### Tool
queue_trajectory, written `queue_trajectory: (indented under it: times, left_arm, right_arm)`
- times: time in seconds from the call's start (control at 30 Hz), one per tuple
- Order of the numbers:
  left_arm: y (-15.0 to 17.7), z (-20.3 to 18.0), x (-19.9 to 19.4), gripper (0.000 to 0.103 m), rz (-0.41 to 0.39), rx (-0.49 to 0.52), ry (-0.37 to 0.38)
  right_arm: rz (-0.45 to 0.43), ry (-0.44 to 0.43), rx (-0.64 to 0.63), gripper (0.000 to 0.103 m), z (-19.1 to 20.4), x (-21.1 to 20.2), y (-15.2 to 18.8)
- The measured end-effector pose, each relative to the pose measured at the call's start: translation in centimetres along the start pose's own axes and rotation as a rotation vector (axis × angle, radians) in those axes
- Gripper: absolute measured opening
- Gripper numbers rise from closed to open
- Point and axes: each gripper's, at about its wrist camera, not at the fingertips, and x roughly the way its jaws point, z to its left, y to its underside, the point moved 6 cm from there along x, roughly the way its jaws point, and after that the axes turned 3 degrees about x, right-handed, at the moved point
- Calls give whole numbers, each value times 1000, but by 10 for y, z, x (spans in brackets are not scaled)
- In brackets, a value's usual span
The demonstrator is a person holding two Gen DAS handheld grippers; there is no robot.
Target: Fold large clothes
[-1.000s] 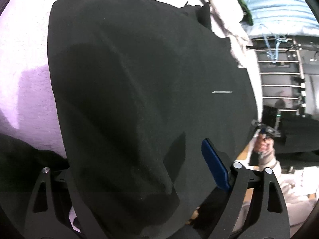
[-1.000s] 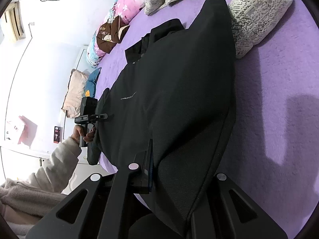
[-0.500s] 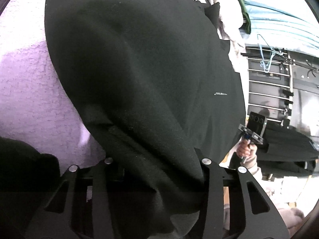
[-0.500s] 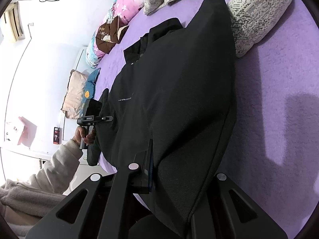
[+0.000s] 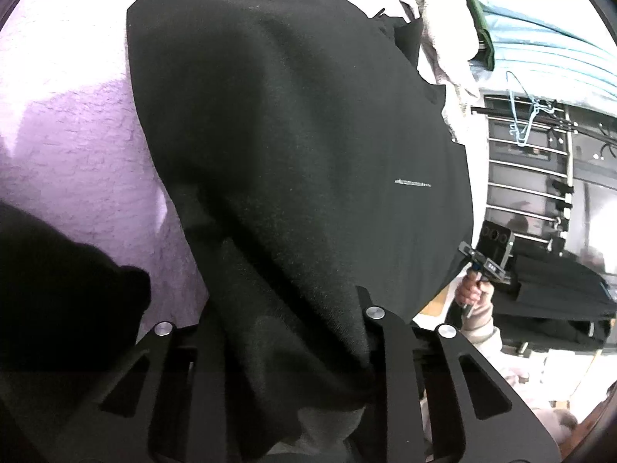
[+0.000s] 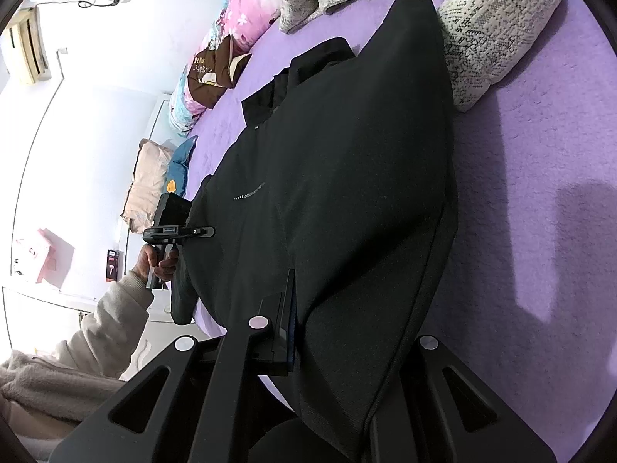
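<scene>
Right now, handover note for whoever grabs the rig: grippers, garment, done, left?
Left gripper: jaws closing, bunched hem of the black garment between them.
Right gripper: shut on the opposite hem corner of the black garment.
Garment: spread front-up on the purple bed cover, small printed line showing, collar end towards the patterned pillow, hem end at the bed edge nearest the grippers.
Done: laid out, both hem corners taken.
Left: confirm the left grip, then probably carry the hem towards the collar; no fold is visible yet.
</scene>
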Motion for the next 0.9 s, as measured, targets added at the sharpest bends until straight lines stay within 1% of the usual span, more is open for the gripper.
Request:
queue_trajectory:
  times: [0.17,0.3,0.57,0.8,0.9]
  left_arm:
    - [1,-7,-4,16,25,-7,-29]
    - [0,-14,-8,15,42,0,-56]
    - [0,-21,-12,12,46,15,-97]
    - [-1,-32,-12,8,31,27,-126]
    - [3,-48,-17,7,26,57,-93]
  right_arm:
    - [-7,-9,1,8,0,0,0]
    - [-10,-12,-7,8,1,-1,1]
    - [-29,-50,-14,8,6,-4,1]
    - [-49,-68,-87,7,35,-12,1]
    - [-63,-89,-107,7,53,-17,0]
